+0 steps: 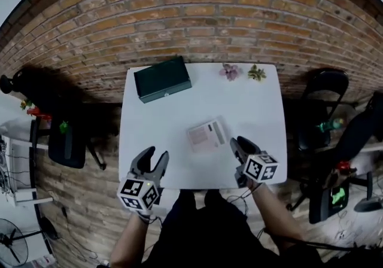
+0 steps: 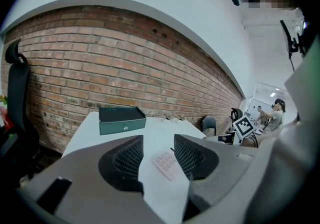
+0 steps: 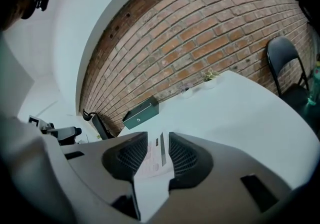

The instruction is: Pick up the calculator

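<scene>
You are holding both grippers over the near edge of the white table (image 1: 239,105), and both are standing with their jaws apart and nothing pressed between the pads. The calculator (image 1: 207,136) is lying flat on the table, near the middle and a little toward you, well apart from the green box (image 1: 162,78) at the far left corner.

The right gripper (image 1: 239,142) is sitting just beside the calculator's right-hand short end, slightly nearer to you than that end. The left gripper (image 1: 153,156) is hanging farther off, to the calculator's left and nearer the table edge. So your right hand is looking like the better placed one.

The calculator's long side is running left to right across the table, tilting a little away from you at the right. In the right gripper view it is showing in the gap between the open jaws, ahead of the tips and not yet touched. The approach is probably calling for the jaws to straddle the short width.
</scene>
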### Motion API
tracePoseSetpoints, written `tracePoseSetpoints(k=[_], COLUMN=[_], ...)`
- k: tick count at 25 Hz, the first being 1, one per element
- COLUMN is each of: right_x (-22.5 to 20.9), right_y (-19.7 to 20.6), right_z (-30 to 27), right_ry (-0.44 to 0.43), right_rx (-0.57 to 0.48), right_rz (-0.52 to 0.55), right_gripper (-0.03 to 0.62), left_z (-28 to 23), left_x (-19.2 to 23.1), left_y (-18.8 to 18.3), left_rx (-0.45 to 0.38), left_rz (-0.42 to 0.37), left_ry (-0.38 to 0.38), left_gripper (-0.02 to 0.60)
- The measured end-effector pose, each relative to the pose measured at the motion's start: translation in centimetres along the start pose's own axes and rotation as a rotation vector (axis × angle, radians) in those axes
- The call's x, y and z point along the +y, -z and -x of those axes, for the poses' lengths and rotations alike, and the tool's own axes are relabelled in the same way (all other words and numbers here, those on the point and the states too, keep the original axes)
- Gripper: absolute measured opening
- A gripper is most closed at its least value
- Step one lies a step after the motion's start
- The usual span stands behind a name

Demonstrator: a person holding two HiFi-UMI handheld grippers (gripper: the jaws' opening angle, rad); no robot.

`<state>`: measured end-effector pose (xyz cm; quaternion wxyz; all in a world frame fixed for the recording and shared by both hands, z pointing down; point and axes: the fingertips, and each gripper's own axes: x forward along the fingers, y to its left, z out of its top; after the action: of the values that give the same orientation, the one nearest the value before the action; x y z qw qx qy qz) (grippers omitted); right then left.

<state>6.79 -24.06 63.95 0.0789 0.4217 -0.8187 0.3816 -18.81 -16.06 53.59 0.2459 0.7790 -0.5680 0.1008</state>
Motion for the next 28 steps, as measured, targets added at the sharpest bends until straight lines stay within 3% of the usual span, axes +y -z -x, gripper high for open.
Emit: tracePoseSetpoints(k=[12,28], right_x=[-2.9,-1.6], right_y=[4.1,5.8], right_z=[-6.1,-10.7], right_ry=[0.056,0.002], right_rx=[0.122,0.200], right_rz=[-0.094,-0.162], right_gripper=[0.150,0.125], left_z=[-4.5,-4.8], left_x=[3.3,5.3], left_y=[0.7,1.7], left_rx=[0.106,0.139], left_rz=[0.025,0.046], left_ry=[0.045,0.031], left_gripper=[0.189,0.189])
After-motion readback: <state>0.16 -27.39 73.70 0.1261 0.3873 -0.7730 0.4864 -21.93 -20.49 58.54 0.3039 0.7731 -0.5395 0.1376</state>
